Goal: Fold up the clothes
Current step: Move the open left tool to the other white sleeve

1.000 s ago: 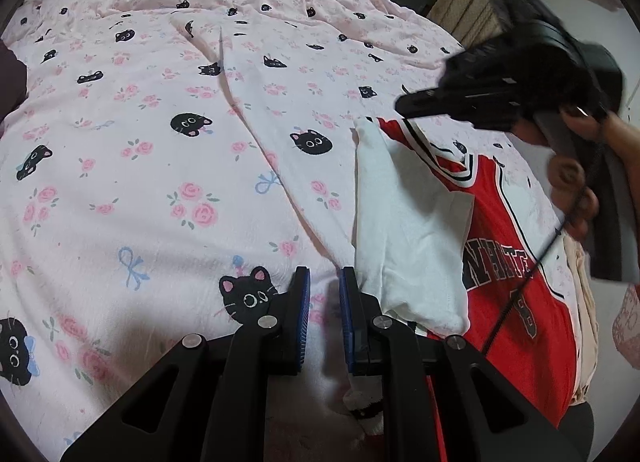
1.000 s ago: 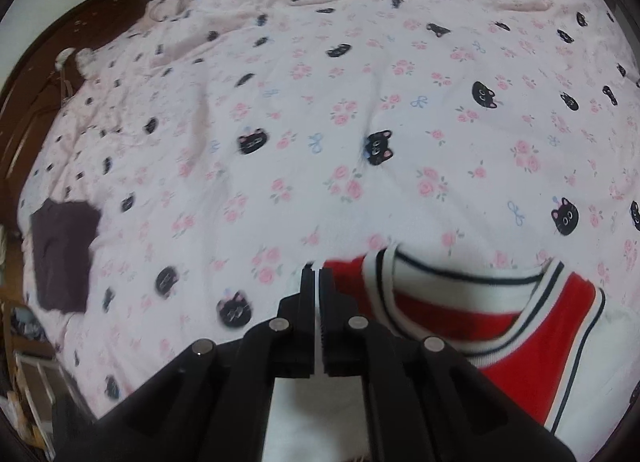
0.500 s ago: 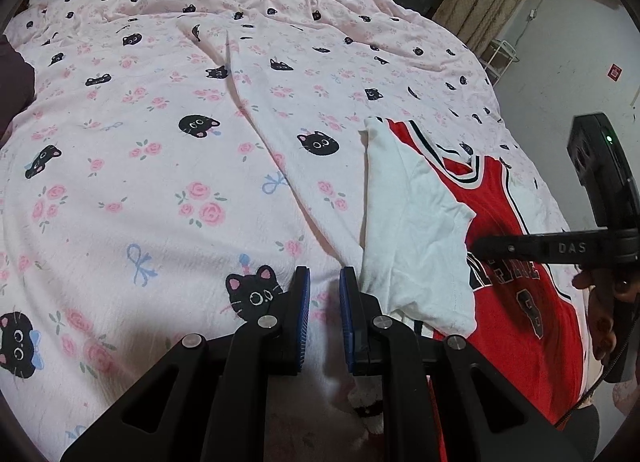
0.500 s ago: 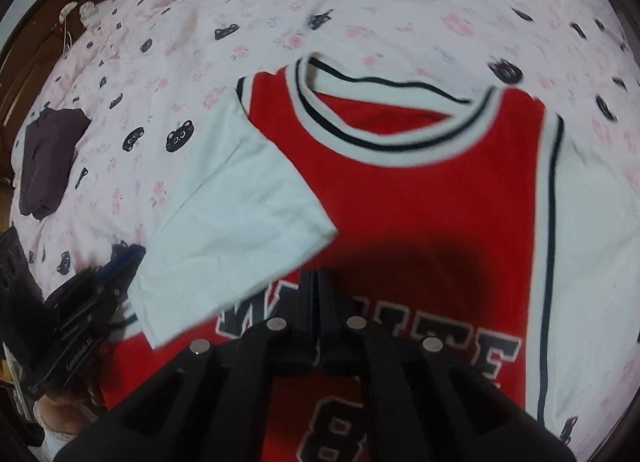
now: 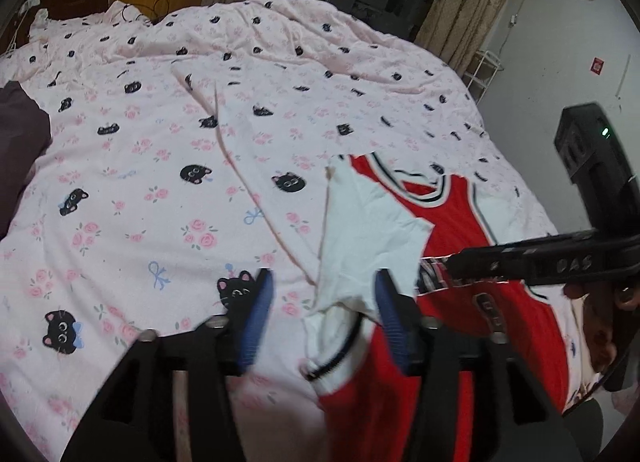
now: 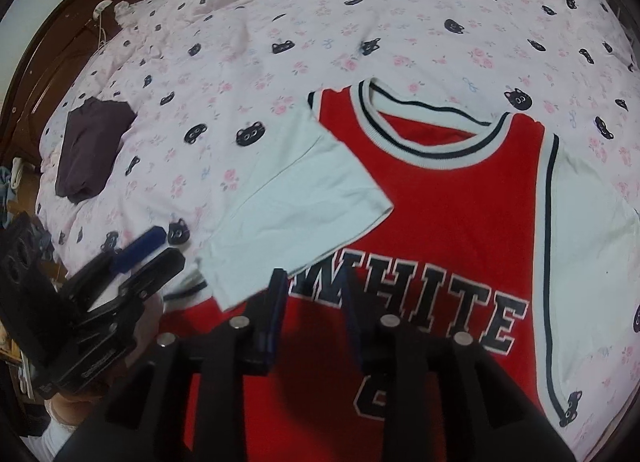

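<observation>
Red jersey [image 6: 448, 214] lies beneath right gripper's [image 6: 314, 302] spread fingers.

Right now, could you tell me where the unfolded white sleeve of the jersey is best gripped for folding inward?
Probably pinch the white sleeve at its outer edge, coming from the jersey's right side with the open right gripper. It lies flat, spread outward, and nothing covers it.

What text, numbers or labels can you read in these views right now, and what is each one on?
"WHITE": block letters across the chest of the red jersey.
Number below it: partly hidden behind the right tongs, not readable.
"DAS": on the right tongs' black body, left wrist view.
Red sign on the wall: too small to read.
Embossed lettering on the left tongs: too blurred to read.
</observation>
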{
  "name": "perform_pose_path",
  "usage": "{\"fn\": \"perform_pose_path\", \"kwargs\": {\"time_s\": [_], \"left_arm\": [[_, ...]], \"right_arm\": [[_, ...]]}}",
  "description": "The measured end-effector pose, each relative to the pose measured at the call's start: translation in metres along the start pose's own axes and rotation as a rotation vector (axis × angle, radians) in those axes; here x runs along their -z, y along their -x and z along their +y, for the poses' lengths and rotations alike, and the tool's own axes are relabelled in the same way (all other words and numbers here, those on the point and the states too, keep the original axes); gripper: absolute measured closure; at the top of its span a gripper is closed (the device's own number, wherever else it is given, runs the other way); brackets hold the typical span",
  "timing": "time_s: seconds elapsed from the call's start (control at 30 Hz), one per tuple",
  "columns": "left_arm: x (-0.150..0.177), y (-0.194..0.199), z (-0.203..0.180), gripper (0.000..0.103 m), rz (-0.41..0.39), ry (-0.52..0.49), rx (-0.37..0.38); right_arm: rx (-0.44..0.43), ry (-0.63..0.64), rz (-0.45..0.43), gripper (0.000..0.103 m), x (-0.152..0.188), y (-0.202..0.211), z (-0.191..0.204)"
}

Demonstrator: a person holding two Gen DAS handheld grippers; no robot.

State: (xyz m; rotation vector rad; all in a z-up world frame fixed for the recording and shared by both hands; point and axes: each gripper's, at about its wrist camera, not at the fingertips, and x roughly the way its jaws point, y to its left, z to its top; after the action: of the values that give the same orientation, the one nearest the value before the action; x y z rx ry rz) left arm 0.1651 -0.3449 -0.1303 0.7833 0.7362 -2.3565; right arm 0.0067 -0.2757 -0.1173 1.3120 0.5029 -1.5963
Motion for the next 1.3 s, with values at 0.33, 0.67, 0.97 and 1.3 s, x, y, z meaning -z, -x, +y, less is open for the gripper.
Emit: {"fn": "perform_pose_path", "kwargs": {"time_s": [0.33,0.67,0.97,1.3], "left_arm": [[0.024,0.022,-0.038,0.035,0.0,-0.093,-0.005],[0.059,0.024,-0.103,0.035,-0.022,-0.327,-0.046],[0.069,0.027,-0.186,0.035,-0.148,-0.541,-0.077],[0.09,-0.03,-0.304,0.035,-0.216,-0.863,-0.167]], "right_arm": [[-0.01,-0.057,-0.099,0.029,0.061,0.055,-0.031],[-0.022,-0.246,-0.145,0.028,0.121,0.097,-0.132],[-0.063,-0.371,-0.171,0.028,0.144,0.114,-0.211],[-0.098,-0.447,-0.183,0.028,0.131,0.119,-0.278]]}}
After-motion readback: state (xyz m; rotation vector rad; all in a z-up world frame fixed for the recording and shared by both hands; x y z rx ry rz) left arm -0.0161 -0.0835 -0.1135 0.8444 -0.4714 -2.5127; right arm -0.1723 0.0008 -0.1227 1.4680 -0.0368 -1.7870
